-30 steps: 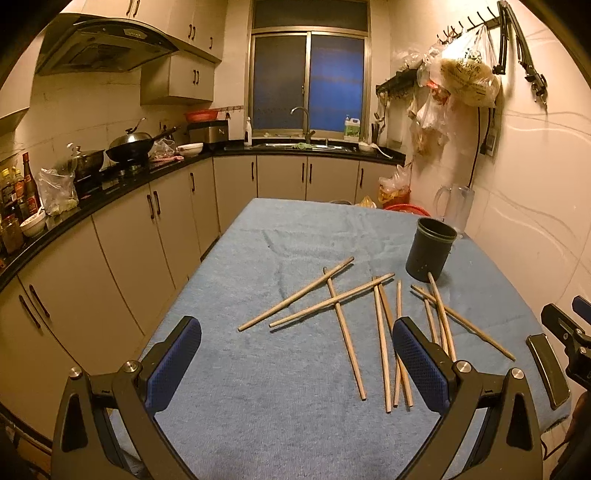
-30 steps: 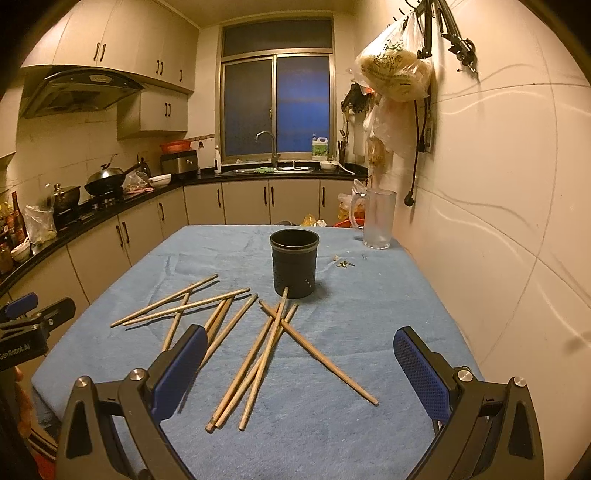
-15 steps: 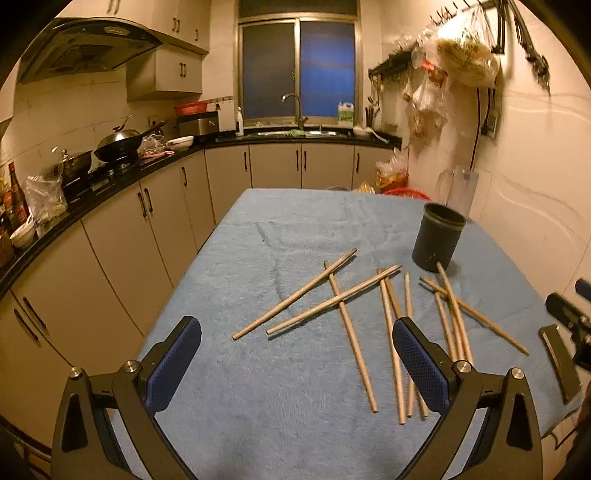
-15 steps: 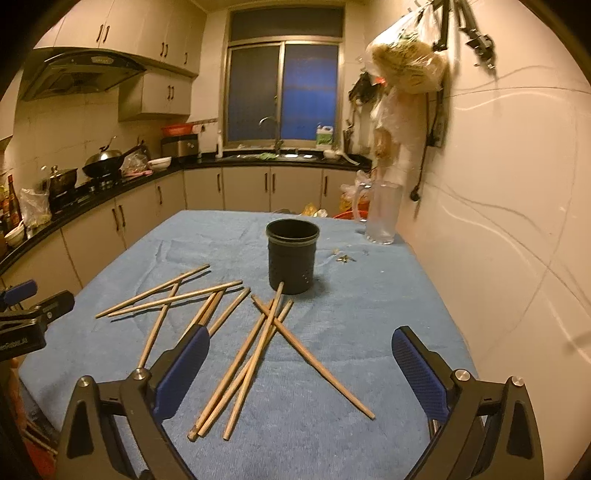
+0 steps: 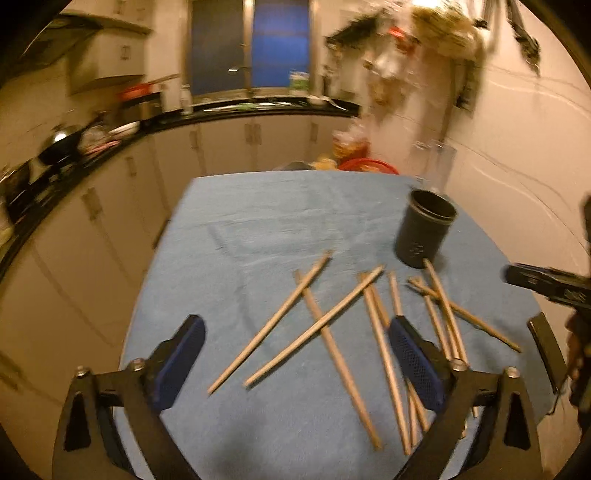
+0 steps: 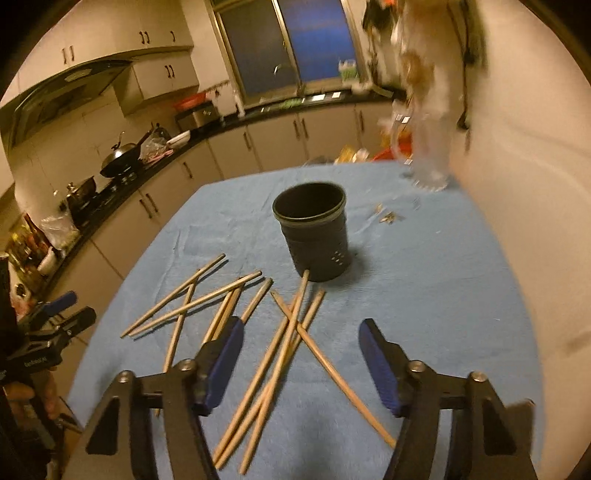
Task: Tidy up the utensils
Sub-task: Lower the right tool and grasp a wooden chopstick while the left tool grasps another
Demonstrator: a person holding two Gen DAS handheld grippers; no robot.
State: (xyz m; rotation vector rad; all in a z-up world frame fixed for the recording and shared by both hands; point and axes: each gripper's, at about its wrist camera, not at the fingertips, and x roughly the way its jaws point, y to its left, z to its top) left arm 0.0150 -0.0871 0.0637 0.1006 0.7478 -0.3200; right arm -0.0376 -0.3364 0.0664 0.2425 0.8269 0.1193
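Note:
Several wooden chopsticks lie scattered and crossed on the blue table cloth; they also show in the right wrist view. A dark round utensil holder stands upright and empty behind them, also seen in the right wrist view. My left gripper is open and empty above the left group of chopsticks. My right gripper is open and empty above the right group, in front of the holder. The right gripper shows at the right edge of the left wrist view.
A clear glass jug stands at the table's far right by the wall. Small bits lie on the cloth near it. Kitchen cabinets and a counter run along the left and back. Bags hang on the right wall.
Both grippers have moved forward and lower over the table, tilting down toward the chopsticks. Both stay open and empty. The chopsticks and holder have not moved.

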